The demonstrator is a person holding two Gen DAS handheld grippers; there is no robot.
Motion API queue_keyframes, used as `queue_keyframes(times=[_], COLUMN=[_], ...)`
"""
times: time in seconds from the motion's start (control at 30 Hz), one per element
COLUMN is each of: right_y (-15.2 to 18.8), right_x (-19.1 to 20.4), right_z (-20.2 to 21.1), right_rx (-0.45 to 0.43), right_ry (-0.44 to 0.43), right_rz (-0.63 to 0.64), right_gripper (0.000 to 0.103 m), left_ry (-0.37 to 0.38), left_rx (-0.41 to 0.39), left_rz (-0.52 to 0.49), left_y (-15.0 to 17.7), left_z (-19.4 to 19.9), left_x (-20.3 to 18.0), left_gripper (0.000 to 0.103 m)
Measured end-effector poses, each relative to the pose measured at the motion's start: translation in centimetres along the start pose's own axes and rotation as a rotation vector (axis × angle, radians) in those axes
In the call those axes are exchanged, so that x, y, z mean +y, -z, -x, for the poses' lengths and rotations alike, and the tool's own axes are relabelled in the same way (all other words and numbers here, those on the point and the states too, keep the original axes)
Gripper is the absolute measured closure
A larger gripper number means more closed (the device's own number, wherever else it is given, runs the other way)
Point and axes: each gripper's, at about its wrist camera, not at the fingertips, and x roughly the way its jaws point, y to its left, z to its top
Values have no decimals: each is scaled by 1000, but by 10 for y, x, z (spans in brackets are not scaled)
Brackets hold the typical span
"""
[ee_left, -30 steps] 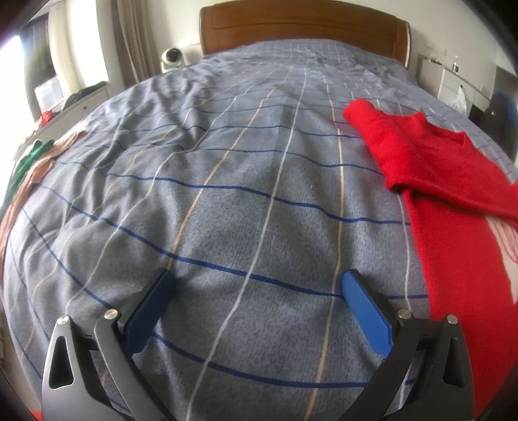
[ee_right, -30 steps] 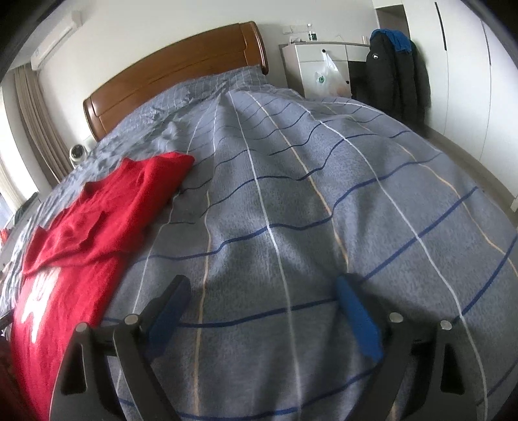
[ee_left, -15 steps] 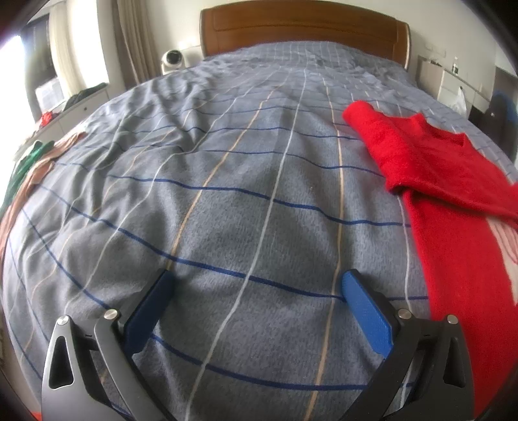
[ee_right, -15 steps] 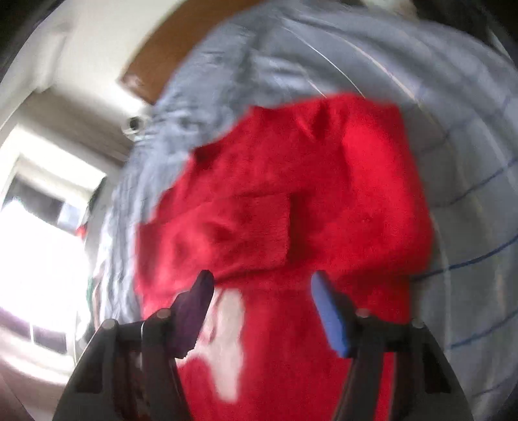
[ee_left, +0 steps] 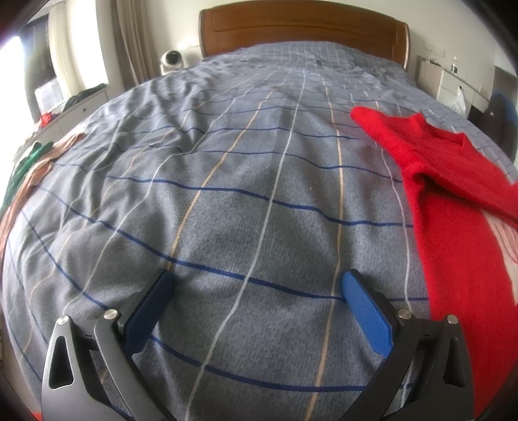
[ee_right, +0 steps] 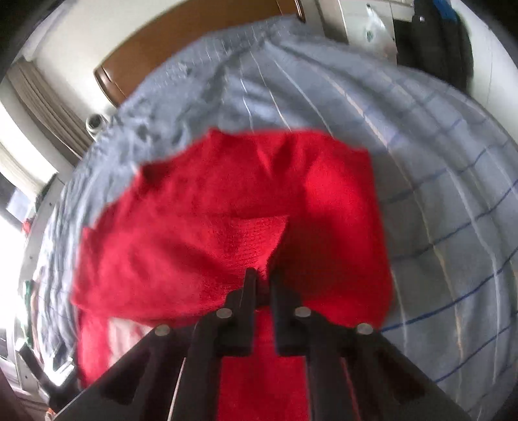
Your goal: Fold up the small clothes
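- Swung from the bare bedspread to directly above the garment within the last second, the right gripper (ee_right: 263, 281) is now seen at lower centre of its own view, its fingers (ee_right: 249, 291) drawn almost together on a raised fold of the red sweater (ee_right: 226, 226).
- Hardly any change is recorded on the left: the left gripper (ee_left: 255, 288) is held low over the bed (ee_left: 226, 194), its blue fingers (ee_left: 365, 311) spread wide apart with nothing between them.
- In the left wrist view the red sweater (ee_left: 453, 226) is shown along the right edge of the frame, laid flat on the striped grey bedspread, one sleeve folded across the body; a pale print is partly visible near the lower right.
- A wooden headboard (ee_left: 301, 29) is seen at the top centre, and other clothes (ee_left: 29, 165) are heaped at the far left edge.
- The right wrist view is blurred by motion, so how much knit is actually pinched cannot be told with certainty.
- Judged as the step in hand: a sleeve or edge is being picked up for folding over.
- Risks judged from here: only a thin nip of the fluffy knit may be held, and it could slip free on lifting; with the left gripper well apart from the sweater, the whole garment could be dragged across the bed and the existing fold undone.
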Motion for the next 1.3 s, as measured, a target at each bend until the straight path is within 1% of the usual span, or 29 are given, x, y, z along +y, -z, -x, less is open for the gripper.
queue_keyframes(times=[0.03,0.07,0.1,0.13,0.2,0.23,0.27,0.3,0.33,0.37,0.4,0.43,0.47,0.5,0.53,0.57,0.6,0.63,0.67,0.73,0.8,0.87,1.0,1.07,1.13,1.2,1.23,1.27,1.3], right_y=[1,4,7,11,17,20,24,29,36,41,48,54,59,64,66,70,75,79,83,92,100,102,101,102,102,103,102,101,100], right_x=[-1,-2,-3,-6,-15,-23,-32,-43,-56,-66,-78,-93,-105,-119,-125,-132,-135,-135,-134,-129,-129,-130,-132,-133,-132,-132,-131,-131,-130], right_z=[0,4,10,21,44,56,67,77,85,88,90,88,85,82,80,79,78,76,76,73,71,69,67,67,66,66,67,68,70], right_rx=[-3,-17,-40,-75,-139,-164,-186,-207,-228,-239,-239,-225,-206,-192,-192,-198,-210,-221,-229,-256,-284,-303,-310,-311,-312,-311,-308,-299,-280], right_ry=[-9,-32,-53,-66,-76,-73,-58,-34,2,43,79,112,133,151,155,158,166,172,178,203,218,217,196,194,196,195,193,189,184], right_rz=[1,-2,-6,-12,-6,1,7,14,25,35,40,32,15,-14,-30,-38,-33,-21,-9,34,66,74,70,73,75,76,75,75,77], right_gripper=[79,62,51,50,48,44,41,36,34,31,30,30,30,30,30,30,30,30,30,27,25,24,21,21,20,20,20,20,20], left_ry=[-1,1,6,30,157,226,247,253,257,259,255,246,223,196,170,156,133,164,187,192,185,194,240,237,252,232,230,233,253], left_rx=[0,0,2,4,-37,-82,-100,-99,-77,-60,-26,1,16,11,-14,-21,-12,6,4,-18,-29,-24,-6,7,31,53,60,67,71], left_rz=[0,-1,-4,-8,-24,-63,-109,-156,-226,-260,-309,-343,-375,-391,-372,-333,-266,-176,-109,-78,-84,-77,-20,-3,-6,-21,-23,-16,-7], left_y=[0,0,-1,-4,-12,-18,-22,-27,-34,-37,-43,-45,-48,-52,-59,-65,-70,-70,-67,-56,-50,-47,-48,-42,-33,-24,-20,-15,-9], left_z=[0,1,2,7,24,36,40,40,33,26,12,0,-12,-21,-30,-34,-40,-44,-44,-39,-35,-37,-38,-31,-21,-5,4,19,34], left_x=[0,0,0,0,-5,-12,-21,-31,-48,-59,-75,-86,-98,-107,-111,-110,-102,-90,-78,-70,-70,-68,-56,-50,-40,-31,-27,-19,-12], left_gripper=[0,1,2,3,4,4,4,4,4,10,14,21,25,25,27,55,78,93,95,96,97,97,93,93,93,84,71,53,45])
